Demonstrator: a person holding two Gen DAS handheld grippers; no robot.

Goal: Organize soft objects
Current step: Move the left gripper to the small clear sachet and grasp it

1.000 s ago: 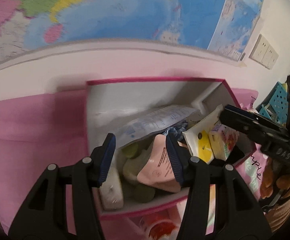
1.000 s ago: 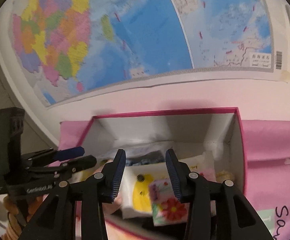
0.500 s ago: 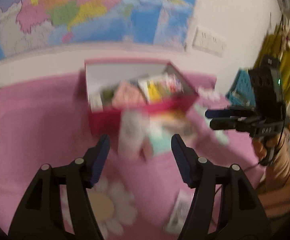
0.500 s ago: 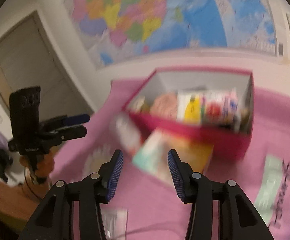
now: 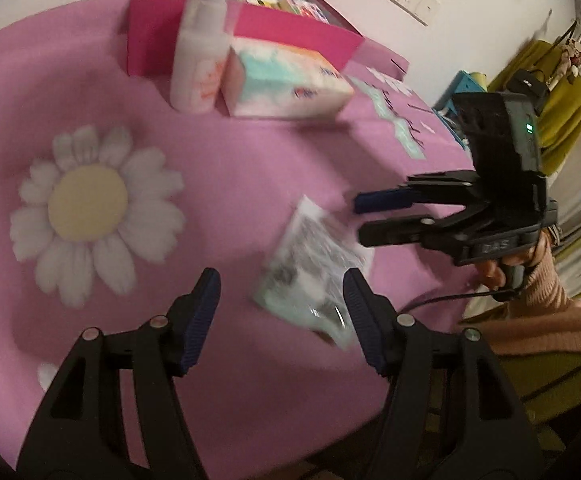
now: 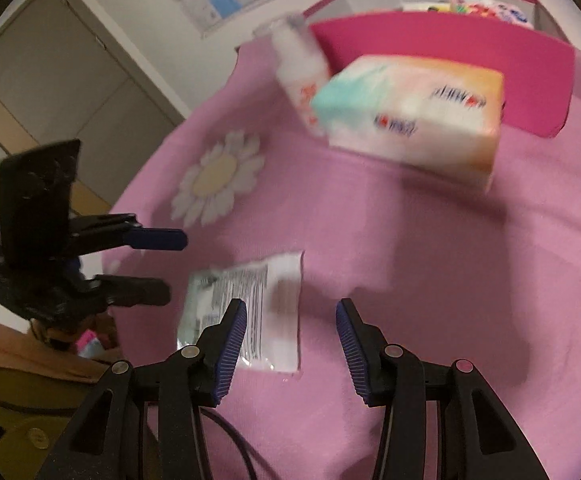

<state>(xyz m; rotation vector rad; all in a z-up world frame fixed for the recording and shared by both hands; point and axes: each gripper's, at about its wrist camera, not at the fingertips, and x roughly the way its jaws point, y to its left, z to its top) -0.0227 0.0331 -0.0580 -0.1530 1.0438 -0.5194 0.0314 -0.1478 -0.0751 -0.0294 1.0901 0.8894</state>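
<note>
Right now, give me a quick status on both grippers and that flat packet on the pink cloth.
Left gripper and right gripper open, empty. Flat packet lies loose between them. Tissue pack and bottle stand clear beside the box.

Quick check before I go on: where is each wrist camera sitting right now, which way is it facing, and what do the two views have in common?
Left wrist: on the left gripper, tilted down at the pink cloth; its open fingers frame a flat packet; right gripper and a sleeve show at right.
Right wrist: on the right gripper, tilted down likewise; open fingers, left gripper at left.
Shared: the packet, tissue pack, white bottle, pink box.
</note>
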